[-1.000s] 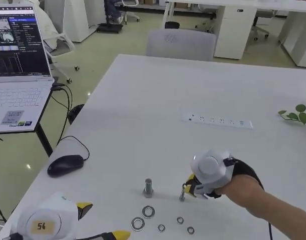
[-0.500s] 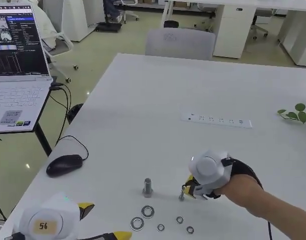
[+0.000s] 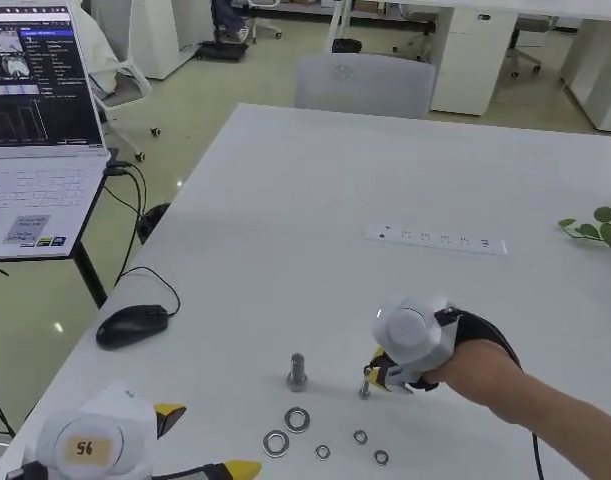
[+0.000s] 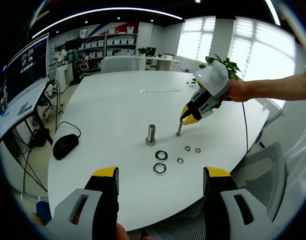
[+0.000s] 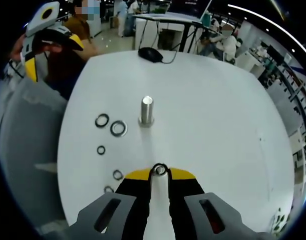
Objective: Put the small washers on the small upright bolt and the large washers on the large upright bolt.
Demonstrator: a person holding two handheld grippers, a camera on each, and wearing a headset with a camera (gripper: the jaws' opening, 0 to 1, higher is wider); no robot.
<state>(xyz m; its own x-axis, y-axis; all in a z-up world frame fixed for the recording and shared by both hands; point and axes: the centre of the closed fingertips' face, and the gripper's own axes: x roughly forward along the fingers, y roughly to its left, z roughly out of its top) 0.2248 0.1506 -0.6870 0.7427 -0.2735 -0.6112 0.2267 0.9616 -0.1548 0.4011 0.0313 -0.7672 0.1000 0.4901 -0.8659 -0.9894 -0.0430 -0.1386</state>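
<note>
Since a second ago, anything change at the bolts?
Nothing visibly moved. The right tongs stay shut on a small washer at the top of the small bolt; the left tongs stay open and back. Five loose washers and the large bolt sit as before. The head view itself shifted slightly.

Desk (image 3: 315, 190) is a plain white top, smooth and matt, hardly any glare. The large bolt (image 3: 297, 370) is dull grey metal. The two large washers (image 3: 297, 420) just on the near side of it look like shinier metal. Right claw (image 3: 373, 378), right beside the bolt, is white plastic with a slight sheen plus yellow tips, pinching a small washer (image 5: 160, 170), metal too. Left claw (image 3: 205, 440) is the same plastic. The mouse (image 3: 132, 325), well off to the bolt's left, is matt black plastic.
</note>
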